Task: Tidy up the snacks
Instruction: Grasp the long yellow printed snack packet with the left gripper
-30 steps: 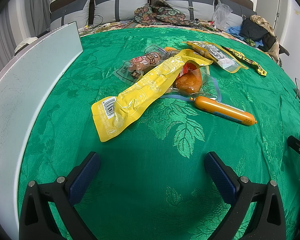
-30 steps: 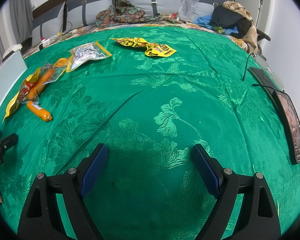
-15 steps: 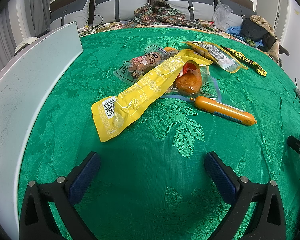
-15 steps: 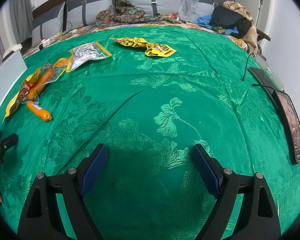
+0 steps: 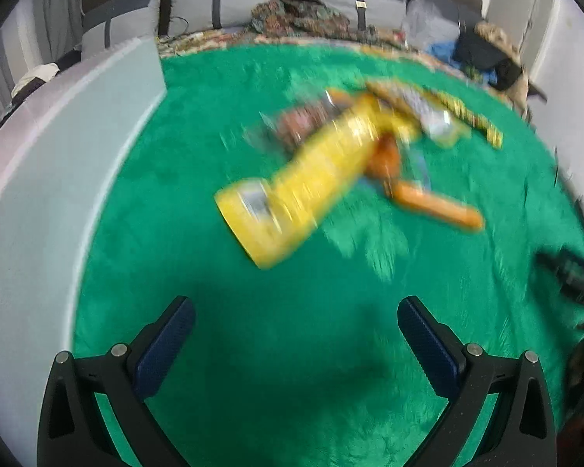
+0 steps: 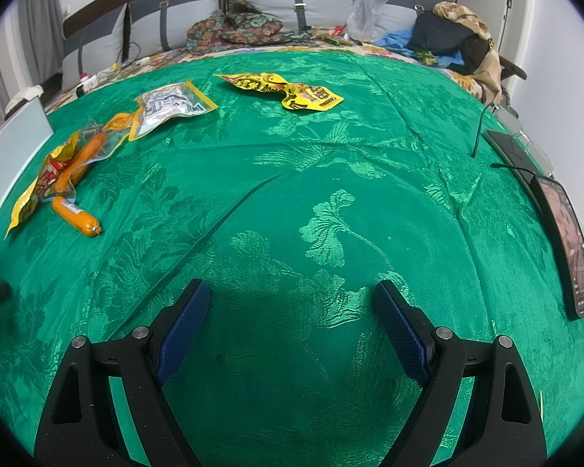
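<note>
Snack packets lie on a green patterned cloth (image 6: 331, 163). In the blurred left wrist view, a long yellow packet (image 5: 303, 186) lies ahead of my open, empty left gripper (image 5: 296, 323), with an orange sausage stick (image 5: 436, 206) to its right. In the right wrist view the sausage stick (image 6: 76, 221) and yellow packet (image 6: 35, 194) lie far left. A silver and yellow pouch (image 6: 171, 107) and a crumpled yellow wrapper (image 6: 288, 91) lie farther back. My right gripper (image 6: 292, 305) is open and empty above bare cloth.
A pale grey box wall (image 5: 50, 179) stands along the left side. A phone (image 6: 568, 241) and a cable lie at the right edge. Pillows and clothes (image 6: 451, 35) pile at the back of the bed.
The left wrist view has shifted and blurred: the left gripper is moving, and the snacks now appear farther right and higher. The right gripper has not moved.
</note>
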The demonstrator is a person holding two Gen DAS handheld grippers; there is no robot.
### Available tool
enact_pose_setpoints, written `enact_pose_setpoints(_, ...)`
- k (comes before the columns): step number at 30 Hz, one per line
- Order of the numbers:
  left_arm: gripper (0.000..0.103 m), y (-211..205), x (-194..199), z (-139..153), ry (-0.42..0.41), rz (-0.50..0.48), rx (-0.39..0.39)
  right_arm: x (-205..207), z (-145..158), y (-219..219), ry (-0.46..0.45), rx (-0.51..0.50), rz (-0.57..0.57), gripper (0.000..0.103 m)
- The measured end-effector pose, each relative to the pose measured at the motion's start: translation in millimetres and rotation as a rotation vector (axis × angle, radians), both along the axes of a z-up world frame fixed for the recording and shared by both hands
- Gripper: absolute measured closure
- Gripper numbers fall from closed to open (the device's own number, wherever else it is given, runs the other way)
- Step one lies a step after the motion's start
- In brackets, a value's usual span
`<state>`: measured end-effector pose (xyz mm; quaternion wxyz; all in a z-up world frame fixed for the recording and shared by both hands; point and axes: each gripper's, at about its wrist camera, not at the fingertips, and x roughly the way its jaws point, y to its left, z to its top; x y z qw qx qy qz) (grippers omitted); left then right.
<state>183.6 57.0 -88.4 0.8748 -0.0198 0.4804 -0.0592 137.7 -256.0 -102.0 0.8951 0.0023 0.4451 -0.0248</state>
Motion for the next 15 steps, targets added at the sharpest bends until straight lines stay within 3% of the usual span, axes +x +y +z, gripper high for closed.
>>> enact_pose_setpoints(3,0.001,3.6,33.3,18.2,0.016,-0.062,-0.059,0.2,-0.2,-1.0,0.000,0.001,0.000,0.014)
enact_pose_setpoints(5,0.001,-6.9,54.7,15.8,0.076,-0.143,-0.036,0.2,-0.2,-0.6,0.000,0.000,0.000,0.014)
enact_pose_setpoints(9,0.001,-41.1,81.7,0.3,0.083,-0.269,0.168,0.1,0.0,-0.2,0.000,0.000,0.000,0.014)
enact_pose_setpoints(11,0.002,-49.2,87.0,-7.4,0.085,-0.300,0.214,0.2,0.0,-0.2,0.000,0.000,0.000,0.014)
enact_pose_setpoints(12,0.009,-53.8,89.5,-12.9,0.091,-0.318,0.238,0.3,-0.2,-0.8,0.000,0.000,0.000,0.014)
enact_pose_setpoints(13,0.025,-55.8,90.4,-16.8,0.099,-0.326,0.243,0.3,-0.1,-0.5,0.000,0.000,0.000,0.014)
enact_pose_setpoints(14,0.033,-54.1,90.2,-16.6,0.102,-0.336,0.200,0.3,0.0,-0.3,0.000,0.000,0.000,0.014)
enact_pose_setpoints(15,0.054,-51.8,90.4,-15.8,0.102,-0.315,0.188,0.4,-0.1,-0.8,0.000,0.000,0.000,0.014)
